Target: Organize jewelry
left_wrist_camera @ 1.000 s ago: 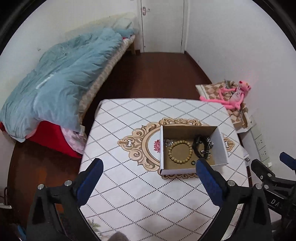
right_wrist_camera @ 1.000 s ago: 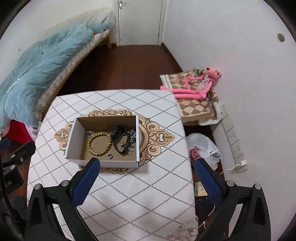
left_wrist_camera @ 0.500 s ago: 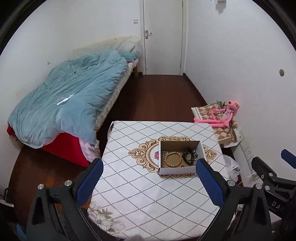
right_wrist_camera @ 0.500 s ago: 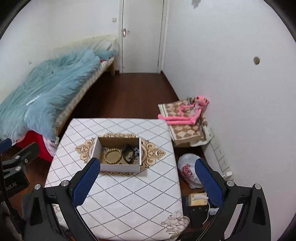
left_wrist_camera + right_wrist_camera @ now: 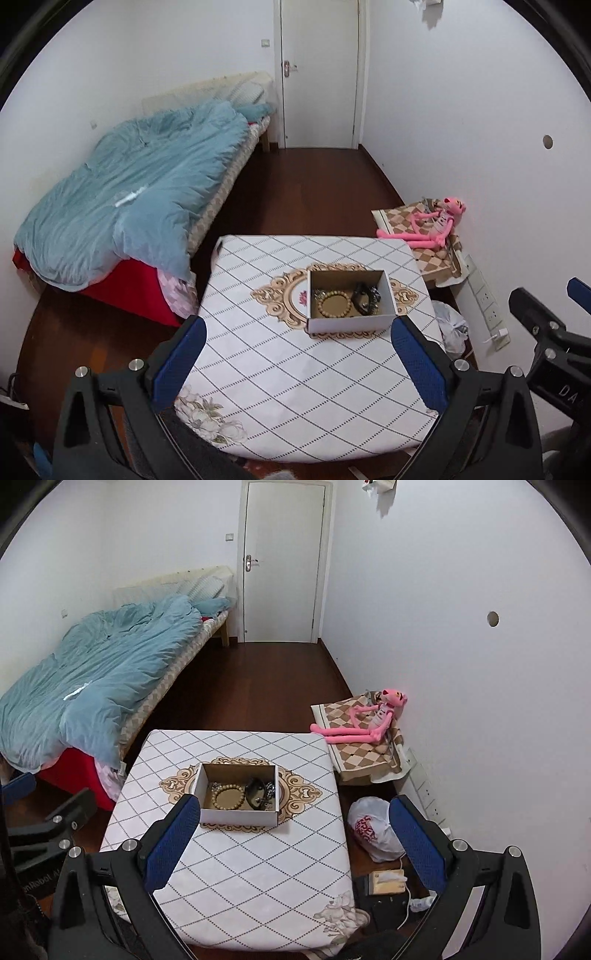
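Pink plush toy (image 5: pixel 369 720), teal duvet (image 5: pixel 129 199) (red beneath), diamond-checked tablecloth (image 5: pixel 295 387).

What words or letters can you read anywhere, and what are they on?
"DA", cut off at the picture's edge: on the right gripper's black body.
"nRobot A", start hidden: on the left gripper's black body.
Red print on the white plastic bag: too crumpled to read.
The cardboard box shows no writing.

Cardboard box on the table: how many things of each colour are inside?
Inside the open cardboard box:
Tan wooden bead bracelet: 1
Black band-like piece: 1
Silvery metal jewelry, tangled clusters: cannot count apart, at least 1
Total: at least 3
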Action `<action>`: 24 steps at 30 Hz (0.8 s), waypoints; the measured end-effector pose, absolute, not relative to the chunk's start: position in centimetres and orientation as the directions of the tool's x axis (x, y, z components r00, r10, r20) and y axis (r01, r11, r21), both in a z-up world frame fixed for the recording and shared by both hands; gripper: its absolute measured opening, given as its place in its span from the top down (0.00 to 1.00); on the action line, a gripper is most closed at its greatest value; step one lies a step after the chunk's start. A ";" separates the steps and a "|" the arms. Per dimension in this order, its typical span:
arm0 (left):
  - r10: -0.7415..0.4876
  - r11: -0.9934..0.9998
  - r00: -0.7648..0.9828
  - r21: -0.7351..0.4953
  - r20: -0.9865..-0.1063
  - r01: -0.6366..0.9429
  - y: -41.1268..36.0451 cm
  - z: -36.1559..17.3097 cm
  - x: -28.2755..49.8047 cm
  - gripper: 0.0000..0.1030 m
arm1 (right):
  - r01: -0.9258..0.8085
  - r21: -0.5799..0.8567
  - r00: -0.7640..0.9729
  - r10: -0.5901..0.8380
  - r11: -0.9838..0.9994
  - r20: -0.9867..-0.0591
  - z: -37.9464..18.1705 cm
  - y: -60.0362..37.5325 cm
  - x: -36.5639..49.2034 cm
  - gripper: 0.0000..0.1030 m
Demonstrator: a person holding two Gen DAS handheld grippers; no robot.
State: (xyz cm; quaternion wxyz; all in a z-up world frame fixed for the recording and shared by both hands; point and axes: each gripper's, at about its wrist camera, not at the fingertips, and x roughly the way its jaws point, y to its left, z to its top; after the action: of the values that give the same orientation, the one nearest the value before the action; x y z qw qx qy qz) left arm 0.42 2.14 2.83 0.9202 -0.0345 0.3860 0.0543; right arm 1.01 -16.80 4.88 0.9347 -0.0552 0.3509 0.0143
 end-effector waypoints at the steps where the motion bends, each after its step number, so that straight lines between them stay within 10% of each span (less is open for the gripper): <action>1: 0.062 0.992 0.690 -0.029 -0.721 -0.120 2.1 2.8 0.6 0.01 | -0.063 -0.095 0.749 -0.016 0.993 -0.662 4.9 -16.9 1.3 0.00; 24: 0.090 0.988 0.591 -0.002 -0.801 -0.154 2.5 0.3 7.4 0.01 | -0.065 -0.099 0.661 -0.031 0.993 -0.749 1.8 -16.8 9.8 0.00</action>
State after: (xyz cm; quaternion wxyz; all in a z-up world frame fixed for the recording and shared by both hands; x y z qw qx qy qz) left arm 7.41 2.52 0.31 0.8913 -0.0357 0.4469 0.0685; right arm 9.82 -16.75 1.75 0.9095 -0.0585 0.4114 0.0092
